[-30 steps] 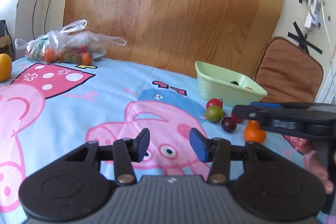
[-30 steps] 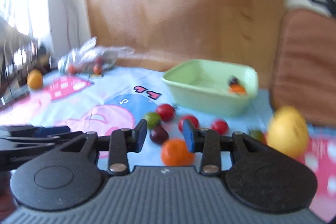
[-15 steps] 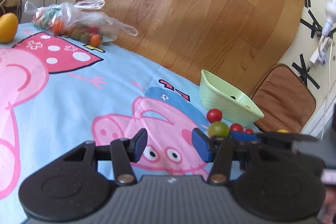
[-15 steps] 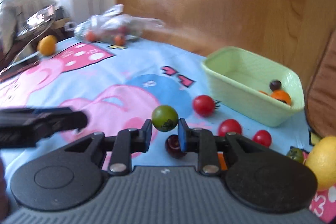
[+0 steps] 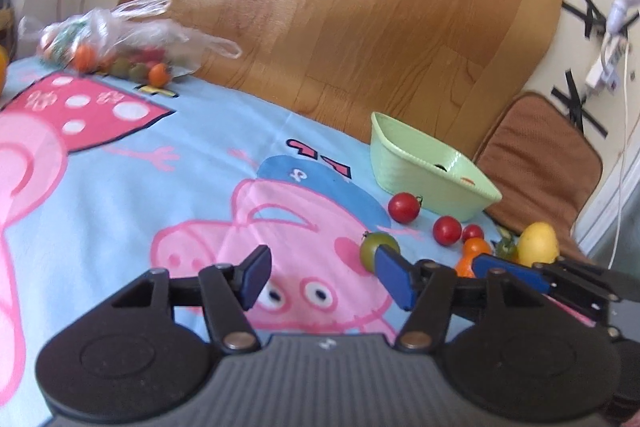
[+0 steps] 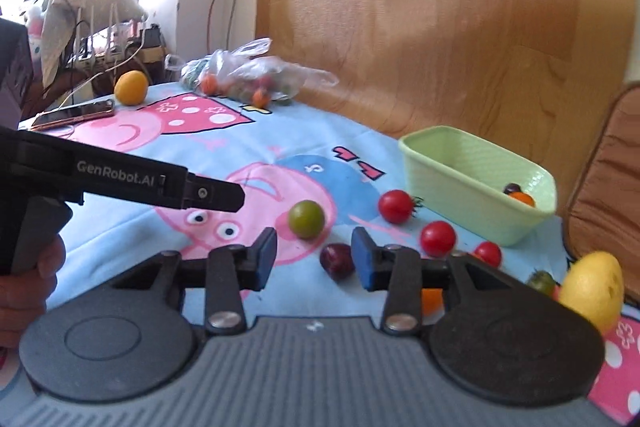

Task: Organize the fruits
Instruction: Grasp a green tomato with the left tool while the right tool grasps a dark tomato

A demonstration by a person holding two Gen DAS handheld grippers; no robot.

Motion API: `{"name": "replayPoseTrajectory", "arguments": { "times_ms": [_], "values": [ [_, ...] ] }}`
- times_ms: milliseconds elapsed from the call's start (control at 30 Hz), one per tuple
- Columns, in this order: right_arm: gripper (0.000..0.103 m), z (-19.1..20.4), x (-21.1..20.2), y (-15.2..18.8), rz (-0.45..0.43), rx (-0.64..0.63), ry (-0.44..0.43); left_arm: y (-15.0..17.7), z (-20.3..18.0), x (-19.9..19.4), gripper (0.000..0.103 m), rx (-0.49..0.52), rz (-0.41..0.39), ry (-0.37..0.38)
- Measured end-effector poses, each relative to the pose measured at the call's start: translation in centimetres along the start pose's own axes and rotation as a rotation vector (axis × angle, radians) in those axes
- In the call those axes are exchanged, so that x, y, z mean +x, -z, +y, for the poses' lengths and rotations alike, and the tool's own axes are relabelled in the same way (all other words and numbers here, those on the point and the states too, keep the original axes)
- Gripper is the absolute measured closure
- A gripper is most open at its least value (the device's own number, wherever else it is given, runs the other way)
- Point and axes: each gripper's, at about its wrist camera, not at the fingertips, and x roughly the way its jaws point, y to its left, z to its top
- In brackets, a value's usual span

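My right tongs (image 6: 314, 259) are opening with nothing gripped; a dark purple tomato (image 6: 337, 261) lies on the cartoon cloth (image 6: 280, 147) between their pads, and a green tomato (image 6: 306, 219) sits just beyond at twelve o'clock. My left tongs (image 5: 326, 277) are also opening, empty. The green basket (image 6: 460, 179) sits at two o'clock, red tomatoes (image 6: 396, 206) loose beside it.

Glossy green tomato (image 6: 307, 219), ribbed plastic basket (image 6: 448, 171), printed cloth (image 6: 280, 147), crinkled clear bag (image 6: 256, 71)
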Motion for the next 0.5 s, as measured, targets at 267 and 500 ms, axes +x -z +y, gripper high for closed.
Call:
{"name": "replayPoseTrajectory", "arguments": {
  "times_ms": [267, 500],
  "values": [
    [0.06, 0.6, 2.2, 0.2, 0.043, -0.137, 0.054, -2.6, -3.3, 3.1, 0.046, 0.194, 0.048, 0.02],
    [0.068, 0.9, 3.7, 0.8, 0.064, -0.245, 0.045, -0.6, -3.7, 4.1, 0.053, 0.21, 0.114, 0.039]
  ]
}}
